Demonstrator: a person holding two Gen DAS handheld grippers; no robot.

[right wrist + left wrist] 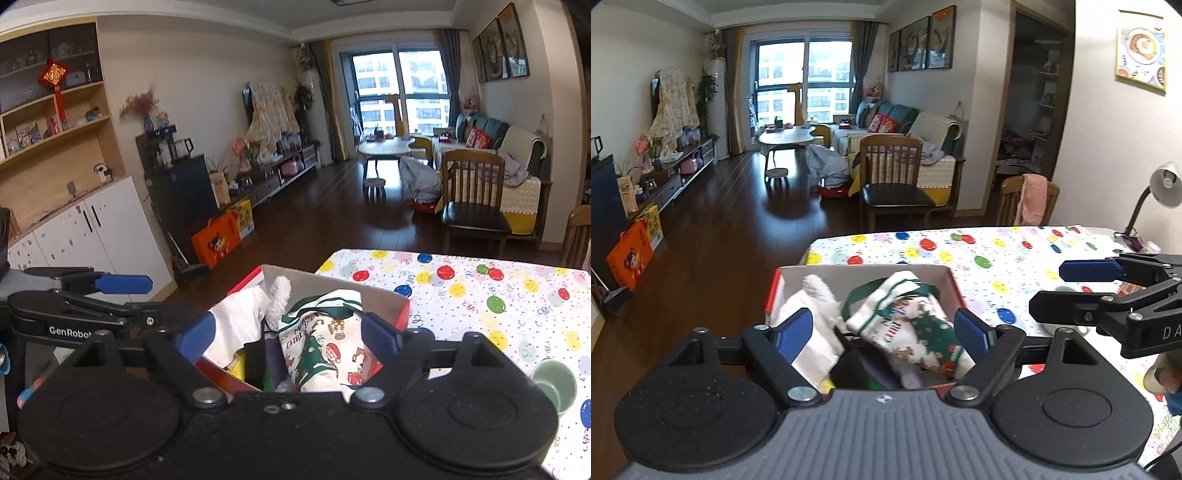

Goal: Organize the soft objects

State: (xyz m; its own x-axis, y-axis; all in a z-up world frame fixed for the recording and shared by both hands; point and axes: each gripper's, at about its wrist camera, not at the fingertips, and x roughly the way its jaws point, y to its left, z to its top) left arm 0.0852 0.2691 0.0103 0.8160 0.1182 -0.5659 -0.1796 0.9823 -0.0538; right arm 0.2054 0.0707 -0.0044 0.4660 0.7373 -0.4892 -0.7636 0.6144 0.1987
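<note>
In a living room, the balloon-print tablecloth (997,251) bears a sock-filled box (864,273); both hand-held grippers (882,332) (291,339) gape empty.

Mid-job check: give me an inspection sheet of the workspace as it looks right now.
Surface: table under a white cloth with coloured balloon print.
Job's things: open cardboard box at the table's corner, filled with soft items: a Christmas-print sock, a fluffy white sock, a white cloth, darker pieces beneath.
Clutter: green cup on the cloth beside the box; desk lamp at the far edge.
Grippers: left gripper open, nothing between its pads; right gripper open, empty. Both hover over the box.
Cables: a dark lead at the table's edge, bottom right of the left view.
Surroundings: living room, wooden chair, sofa, dark wood floor.
</note>
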